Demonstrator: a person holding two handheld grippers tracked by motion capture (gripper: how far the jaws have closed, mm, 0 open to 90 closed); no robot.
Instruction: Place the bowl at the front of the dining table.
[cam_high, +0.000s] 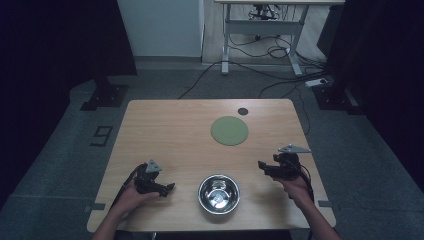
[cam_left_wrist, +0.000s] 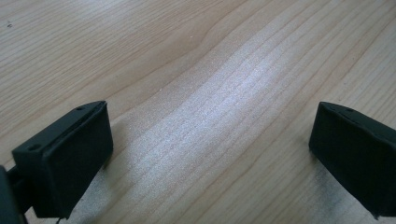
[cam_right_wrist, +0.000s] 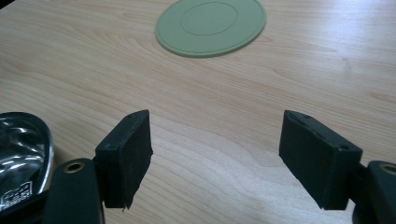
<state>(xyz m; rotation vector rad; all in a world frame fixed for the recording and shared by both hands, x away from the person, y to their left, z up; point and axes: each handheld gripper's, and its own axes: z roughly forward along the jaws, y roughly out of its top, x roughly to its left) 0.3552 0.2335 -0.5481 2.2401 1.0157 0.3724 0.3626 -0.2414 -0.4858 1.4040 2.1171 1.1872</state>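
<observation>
steel bowl (cam_high: 218, 194) sat at the near edge of the counter (cam_high: 165, 130), between the two tools. left tool (cam_high: 167, 188) rested beside it, jaws released over bare wood; right tool (cam_high: 262, 165) also gaped with nothing between, green mat (cam_high: 229, 130) lying farther back.

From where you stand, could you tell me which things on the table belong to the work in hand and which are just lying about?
Likely in use:
- metal bowl, between the two grippers
- green round mat, ahead of the right gripper

Just lying about:
- small dark disc near the far edge
</observation>
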